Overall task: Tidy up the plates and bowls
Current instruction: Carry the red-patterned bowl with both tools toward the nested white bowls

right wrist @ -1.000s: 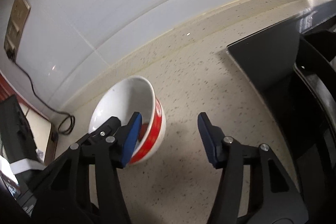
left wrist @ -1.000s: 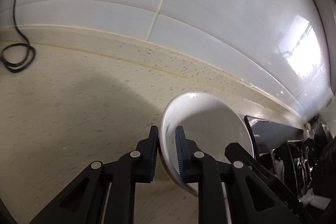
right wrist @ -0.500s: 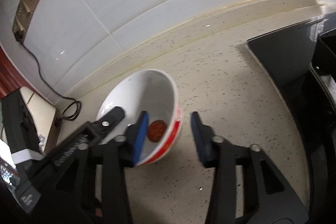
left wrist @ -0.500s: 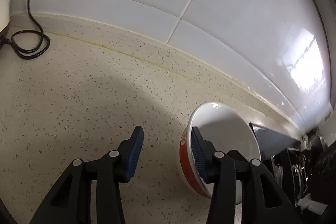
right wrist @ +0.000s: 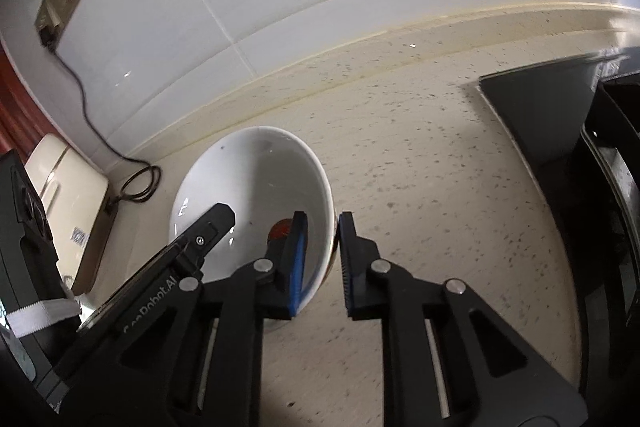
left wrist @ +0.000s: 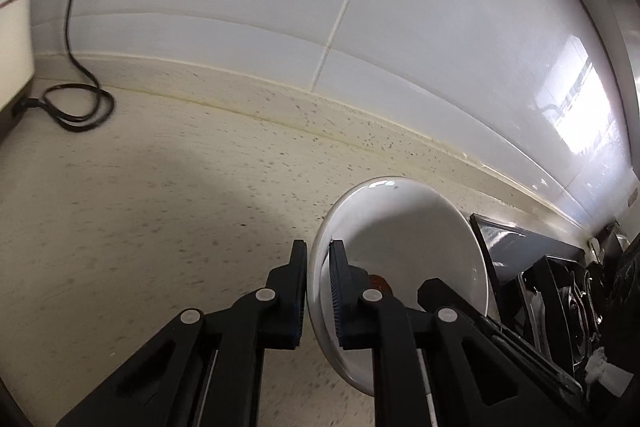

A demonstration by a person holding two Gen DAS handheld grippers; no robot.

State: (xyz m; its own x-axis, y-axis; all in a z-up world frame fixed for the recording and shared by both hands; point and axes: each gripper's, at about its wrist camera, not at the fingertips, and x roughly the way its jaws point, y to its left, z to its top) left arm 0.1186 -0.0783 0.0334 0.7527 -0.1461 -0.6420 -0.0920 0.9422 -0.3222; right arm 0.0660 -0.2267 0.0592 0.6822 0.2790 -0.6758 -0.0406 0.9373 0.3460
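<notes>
Here both grippers pinch one bowl (right wrist: 256,195) near the worktop's (right wrist: 420,167) back edge: left gripper (left wrist: 318,267) w/ jaws clamped on one side of rim, right gripper (right wrist: 323,227) astride the opposite side, prob for a steady two-point lift toward the rack (right wrist: 608,187).

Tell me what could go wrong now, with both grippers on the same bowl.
1. Both the left gripper and the right gripper pinch only the thin rim of the bowl, on opposite sides. If they pull apart or twist unevenly, the bowl may slip or chip.
2. The rack stands close on the right; a fast swing could knock the bowl against it.
</notes>
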